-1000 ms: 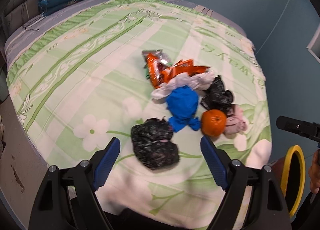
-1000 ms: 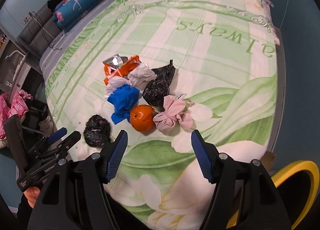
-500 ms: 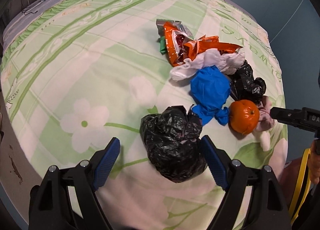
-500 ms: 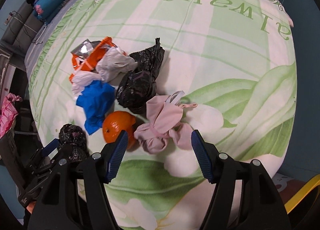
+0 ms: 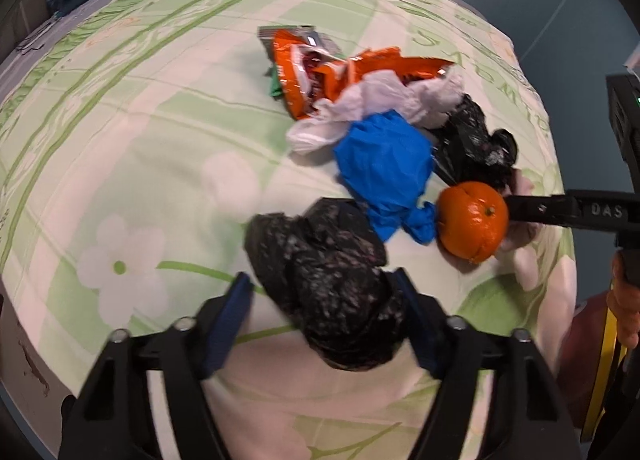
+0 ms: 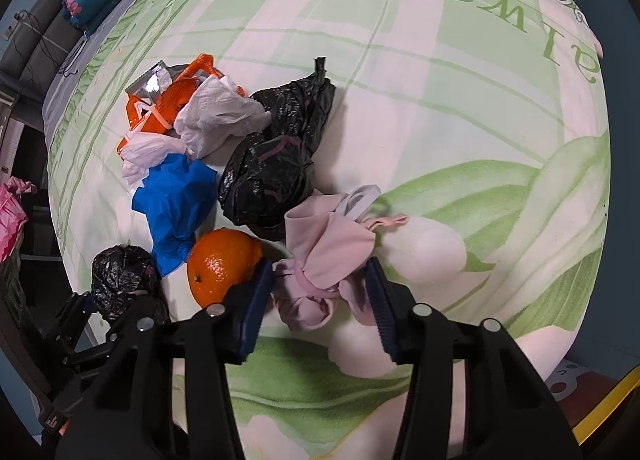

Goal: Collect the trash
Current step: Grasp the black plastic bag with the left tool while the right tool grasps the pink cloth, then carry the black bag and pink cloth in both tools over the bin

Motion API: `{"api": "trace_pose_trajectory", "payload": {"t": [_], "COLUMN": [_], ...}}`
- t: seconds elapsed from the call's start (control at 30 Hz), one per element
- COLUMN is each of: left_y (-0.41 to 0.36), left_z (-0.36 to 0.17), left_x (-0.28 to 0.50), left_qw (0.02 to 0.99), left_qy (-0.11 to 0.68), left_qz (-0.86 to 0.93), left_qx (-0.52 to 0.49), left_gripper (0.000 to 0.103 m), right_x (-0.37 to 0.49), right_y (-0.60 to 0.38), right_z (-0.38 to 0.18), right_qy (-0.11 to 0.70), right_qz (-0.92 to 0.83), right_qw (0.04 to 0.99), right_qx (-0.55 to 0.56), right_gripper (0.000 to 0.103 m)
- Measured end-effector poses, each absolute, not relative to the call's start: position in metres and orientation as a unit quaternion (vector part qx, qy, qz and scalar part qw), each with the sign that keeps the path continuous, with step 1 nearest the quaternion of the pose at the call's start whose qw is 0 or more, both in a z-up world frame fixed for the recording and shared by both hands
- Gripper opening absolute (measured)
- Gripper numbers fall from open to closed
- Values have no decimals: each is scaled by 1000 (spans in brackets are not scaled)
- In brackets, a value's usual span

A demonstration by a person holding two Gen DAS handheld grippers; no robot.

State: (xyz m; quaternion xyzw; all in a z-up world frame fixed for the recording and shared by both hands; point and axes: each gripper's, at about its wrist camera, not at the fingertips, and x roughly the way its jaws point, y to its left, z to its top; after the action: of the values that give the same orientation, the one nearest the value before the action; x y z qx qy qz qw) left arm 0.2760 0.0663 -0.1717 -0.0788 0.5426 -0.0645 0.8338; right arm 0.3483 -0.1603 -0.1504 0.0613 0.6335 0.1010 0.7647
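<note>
Black crumpled bag (image 5: 336, 292) between closing jaws of left gripper (image 5: 320, 312), left of orange (image 5: 472, 220); contact on one side only. Pink wad (image 6: 324, 256) right of orange, flanked by closing right gripper (image 6: 320, 292); firm clamping not confirmable.

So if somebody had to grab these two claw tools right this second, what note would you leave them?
Left gripper: jaws closing around the near black bag; grip not firm yet.
Right gripper: jaws closing around the pink bundle, its left finger against the orange.
On the bed: blue wad, white tissue, orange wrapper, second black bag, all in one heap.
Done: nothing collected yet.
Left: finish both grasps, carry them off, then clear the heap.
</note>
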Motion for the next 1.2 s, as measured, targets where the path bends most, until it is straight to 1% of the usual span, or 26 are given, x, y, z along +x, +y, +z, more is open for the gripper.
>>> {"api": "trace_pose_trajectory", "payload": {"t": [0.03, 0.07, 0.13, 0.23, 0.43, 1.2], "left_y": [64, 62, 57, 54, 54, 57], "left_z": [-171, -170, -167, -162, -146, -105], "left_x": [276, 275, 273, 270, 262, 230], "left_qw": [834, 835, 837, 839, 844, 856], "left_qy": [542, 541, 537, 535, 525, 506], "left_qz": [-70, -74, -80, -83, -89, -83], "left_qx": [-77, -74, -67, -63, -63, -67], "left_gripper": [52, 50, 43, 39, 38, 38], "right_x": [348, 348, 346, 343, 335, 278], "right_y": [-159, -158, -155, -152, -157, -203], "right_z": [-150, -150, -149, -146, -135, -71], "right_qy": [633, 632, 629, 623, 612, 562], "right_qz": [102, 103, 105, 107, 107, 114], "right_qw": [765, 766, 769, 774, 783, 816], "right_qx": [60, 59, 53, 45, 48, 69], "right_gripper": [38, 36, 34, 30, 27, 27]}}
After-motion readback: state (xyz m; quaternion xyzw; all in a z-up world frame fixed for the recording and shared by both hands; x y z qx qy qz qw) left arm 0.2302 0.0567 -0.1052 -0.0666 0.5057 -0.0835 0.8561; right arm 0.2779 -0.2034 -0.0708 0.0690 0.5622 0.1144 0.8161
